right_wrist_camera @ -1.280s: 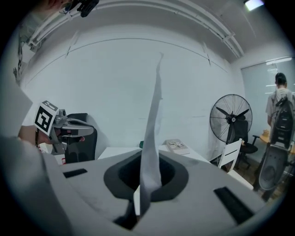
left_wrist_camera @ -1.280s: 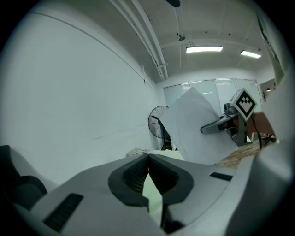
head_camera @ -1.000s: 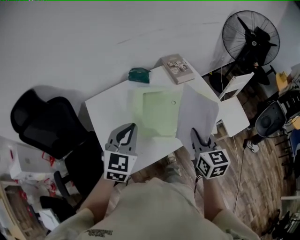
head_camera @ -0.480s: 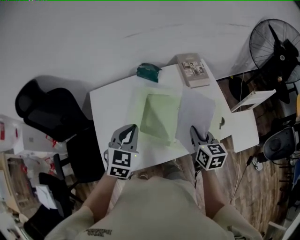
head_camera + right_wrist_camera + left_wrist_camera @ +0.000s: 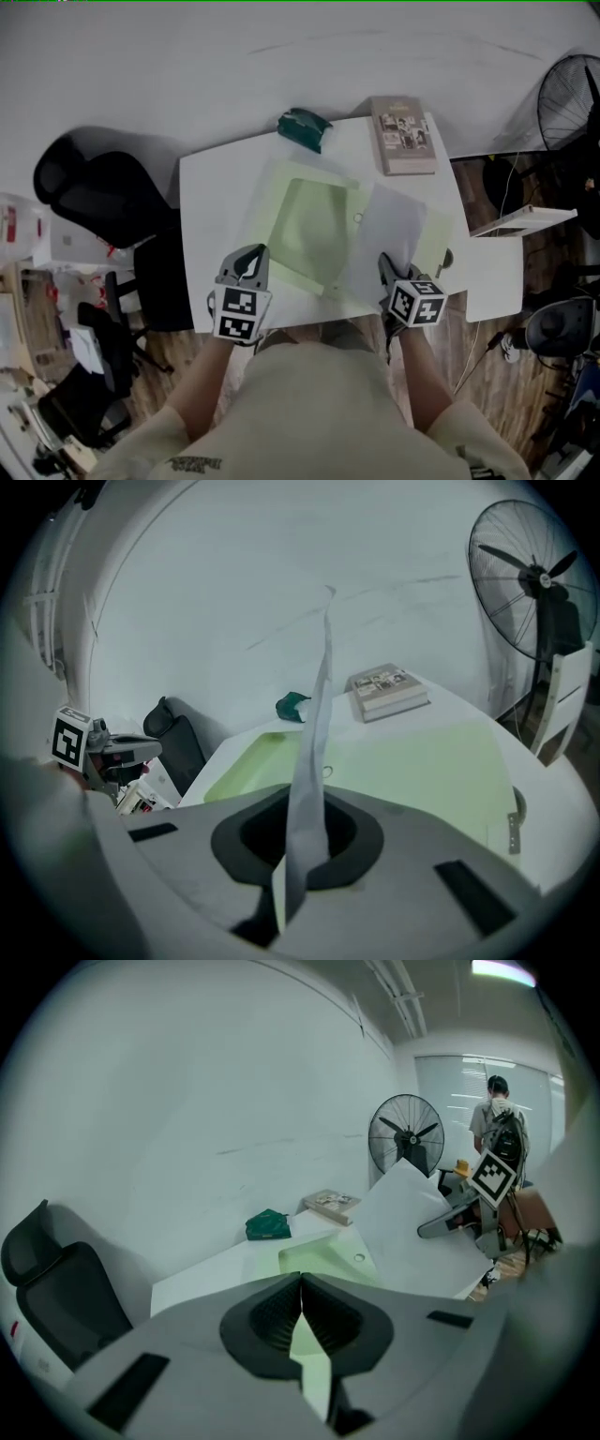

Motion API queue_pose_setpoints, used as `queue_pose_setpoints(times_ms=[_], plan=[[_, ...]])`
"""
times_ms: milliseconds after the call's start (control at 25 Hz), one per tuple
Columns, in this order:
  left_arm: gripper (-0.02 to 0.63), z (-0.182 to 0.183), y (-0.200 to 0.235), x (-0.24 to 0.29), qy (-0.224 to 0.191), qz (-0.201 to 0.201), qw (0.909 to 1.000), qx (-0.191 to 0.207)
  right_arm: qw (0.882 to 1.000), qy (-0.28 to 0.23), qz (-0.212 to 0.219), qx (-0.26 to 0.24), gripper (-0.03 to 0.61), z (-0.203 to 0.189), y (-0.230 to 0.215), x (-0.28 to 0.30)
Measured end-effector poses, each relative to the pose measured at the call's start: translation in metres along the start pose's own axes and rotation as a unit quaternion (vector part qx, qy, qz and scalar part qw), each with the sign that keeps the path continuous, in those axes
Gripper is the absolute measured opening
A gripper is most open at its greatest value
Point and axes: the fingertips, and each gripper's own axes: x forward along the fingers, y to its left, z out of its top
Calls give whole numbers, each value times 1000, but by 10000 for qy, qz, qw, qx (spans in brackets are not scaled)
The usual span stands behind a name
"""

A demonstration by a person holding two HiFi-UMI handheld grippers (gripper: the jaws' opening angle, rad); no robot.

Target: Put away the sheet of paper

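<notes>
Since my left gripper (image 5: 244,272) is closed on the near edge of the green folder (image 5: 305,220), apparently its cover, I'd hold that flap raised so the pocket opens toward 3 o'clock. The sheet of paper (image 5: 392,230) stands tilted over the folder's right half, its near edge clamped in my right gripper (image 5: 389,272). I'd ease it toward 9 o'clock, flat and low, leading edge first.

A white table (image 5: 211,202) carries a book (image 5: 405,134) at its far right corner and a dark green pouch (image 5: 302,127) on the far edge; a black office chair (image 5: 94,197) stands left, a fan (image 5: 577,98) far right
</notes>
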Motion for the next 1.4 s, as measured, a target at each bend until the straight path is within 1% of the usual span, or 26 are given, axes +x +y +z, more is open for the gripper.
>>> queue_pose_setpoints(times_ms=[200, 440, 600, 720, 880, 1120, 1400], plan=[[21, -18, -6, 14, 368, 225, 9990, -133, 9989, 286, 230, 277, 23, -12, -20, 20], [21, -38, -10, 19, 658, 444, 9963, -318, 9937, 501, 682, 730, 23, -22, -13, 47], [21, -49, -11, 17, 804, 522, 9946, -406, 9904, 621, 833, 912, 23, -30, -7, 61], [21, -61, -9, 13, 902, 565, 9931, -495, 9894, 694, 854, 952, 23, -35, -4, 71], [21, -76, -3, 8, 1003, 656, 9905, -671, 9899, 693, 827, 918, 23, -31, 4, 79], [21, -89, 8, 0, 1027, 719, 9884, -862, 9891, 778, 723, 1025, 23, -33, 12, 100], [21, -102, 25, -11, 1005, 771, 9862, -1068, 9881, 861, 667, 1088, 23, -37, 34, 128]])
